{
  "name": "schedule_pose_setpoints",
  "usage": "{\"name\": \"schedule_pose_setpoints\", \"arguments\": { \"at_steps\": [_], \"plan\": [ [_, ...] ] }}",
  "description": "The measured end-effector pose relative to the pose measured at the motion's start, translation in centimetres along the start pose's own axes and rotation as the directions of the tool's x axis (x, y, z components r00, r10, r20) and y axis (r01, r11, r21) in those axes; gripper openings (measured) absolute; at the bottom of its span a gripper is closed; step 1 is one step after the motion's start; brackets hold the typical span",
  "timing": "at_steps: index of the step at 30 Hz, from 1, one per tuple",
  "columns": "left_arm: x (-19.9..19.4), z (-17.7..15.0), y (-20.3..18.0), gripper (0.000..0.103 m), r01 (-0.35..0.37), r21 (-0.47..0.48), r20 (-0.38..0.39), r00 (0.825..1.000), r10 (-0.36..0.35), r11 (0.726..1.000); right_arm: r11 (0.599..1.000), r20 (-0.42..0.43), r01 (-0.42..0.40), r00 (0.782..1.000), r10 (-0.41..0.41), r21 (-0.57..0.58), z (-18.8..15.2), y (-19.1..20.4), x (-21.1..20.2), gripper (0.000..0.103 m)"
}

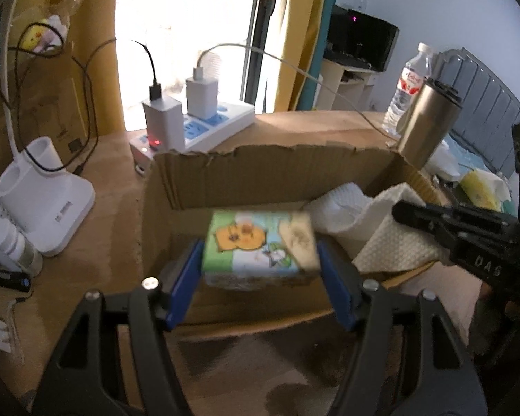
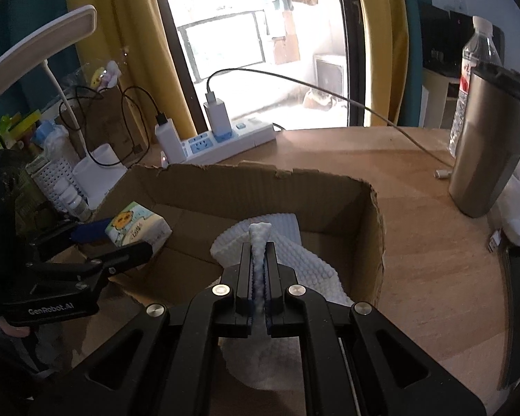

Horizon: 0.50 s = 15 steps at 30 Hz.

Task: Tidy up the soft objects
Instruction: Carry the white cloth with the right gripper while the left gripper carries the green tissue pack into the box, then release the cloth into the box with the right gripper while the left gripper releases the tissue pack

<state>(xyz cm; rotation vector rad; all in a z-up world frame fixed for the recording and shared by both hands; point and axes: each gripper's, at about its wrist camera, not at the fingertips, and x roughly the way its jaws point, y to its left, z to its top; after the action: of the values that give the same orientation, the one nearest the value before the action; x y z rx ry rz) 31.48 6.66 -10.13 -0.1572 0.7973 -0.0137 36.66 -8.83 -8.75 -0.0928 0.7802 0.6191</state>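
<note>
Between left gripper pads, seemingly: tissue pack.

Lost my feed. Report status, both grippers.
Left gripper shut on tissue pack, over the box. Right gripper shut on white cloth, draped over box edge. Nothing in the way.

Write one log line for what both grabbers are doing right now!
left gripper: shut on tissue pack, over cardboard box | right gripper: shut on white cloth, at box
</note>
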Motion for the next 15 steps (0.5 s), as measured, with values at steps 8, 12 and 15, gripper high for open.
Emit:
{"name": "schedule_pose_setpoints", "arguments": {
  "at_steps": [8, 12, 15],
  "plan": [
    [-3.6, 0.2, 0.3, 0.080, -0.008, -0.015, 0.091, 0.996, 0.010, 1.000, 1.000, 0.023, 0.005, 1.000, -0.004, -0.007, 0.0, 1.0, -2.3, 0.032],
    [-5.1, -0.1, 0.1, 0.080, 0.000, -0.010, 0.112, 0.994, 0.002, 1.000, 1.000, 0.046, 0.011, 0.999, -0.010, -0.013, 0.0, 1.5, -3.8, 0.033],
    [-6.1, -0.4, -0.1, 0.080, 0.005, -0.007, 0.127, 0.992, -0.004, 1.000, 1.000, 0.063, 0.014, 0.998, -0.013, -0.021, -0.1, 1.9, -4.9, 0.034]
  ]
}}
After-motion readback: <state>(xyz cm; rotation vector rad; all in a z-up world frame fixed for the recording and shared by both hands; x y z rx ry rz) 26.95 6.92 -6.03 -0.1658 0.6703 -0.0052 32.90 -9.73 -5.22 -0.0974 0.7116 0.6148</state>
